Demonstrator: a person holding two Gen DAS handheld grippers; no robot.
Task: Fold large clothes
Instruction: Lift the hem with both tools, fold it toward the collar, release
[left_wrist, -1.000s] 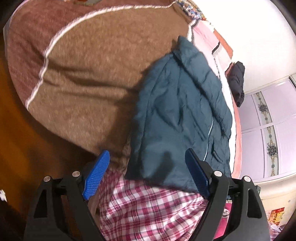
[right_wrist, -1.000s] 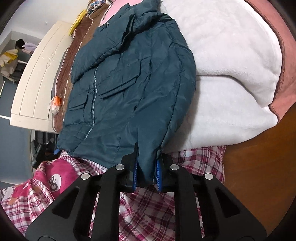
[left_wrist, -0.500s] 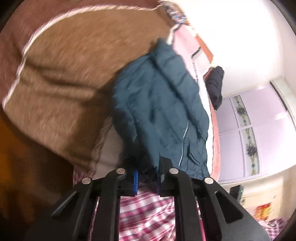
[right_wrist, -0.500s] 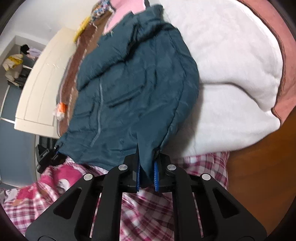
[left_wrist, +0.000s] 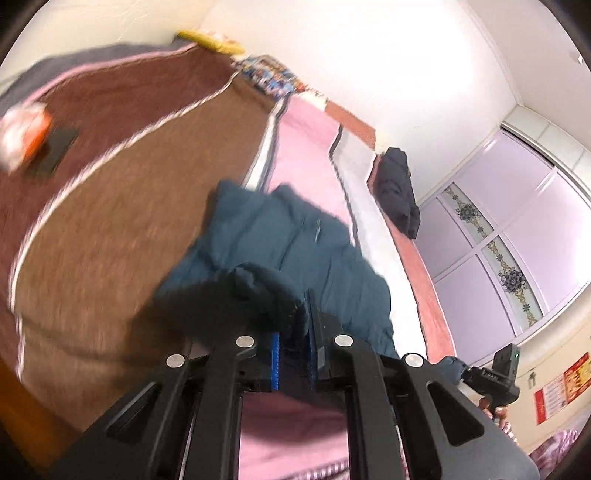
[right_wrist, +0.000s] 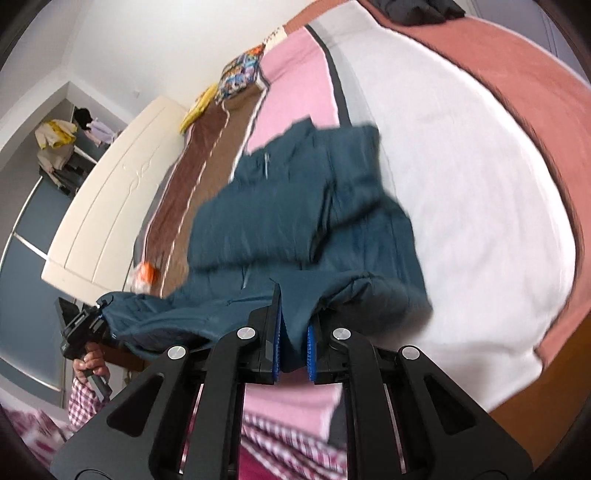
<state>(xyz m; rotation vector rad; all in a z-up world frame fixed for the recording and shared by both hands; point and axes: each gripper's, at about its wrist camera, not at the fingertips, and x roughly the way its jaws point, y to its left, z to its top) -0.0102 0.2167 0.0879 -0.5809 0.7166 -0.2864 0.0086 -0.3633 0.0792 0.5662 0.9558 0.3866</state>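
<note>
Left gripper (left_wrist: 291, 352) clamping jacket (left_wrist: 295, 240) hem | right gripper (right_wrist: 293, 349) clamping the opposite corner | we are lifting both above the bed (right_wrist: 480, 166), likely to fold hem toward collar

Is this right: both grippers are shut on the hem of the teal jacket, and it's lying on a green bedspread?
Not quite. Left gripper and right gripper are both shut on the teal jacket, but the bedspread is white, pink and brown rather than green, as the right wrist view shows.
</note>
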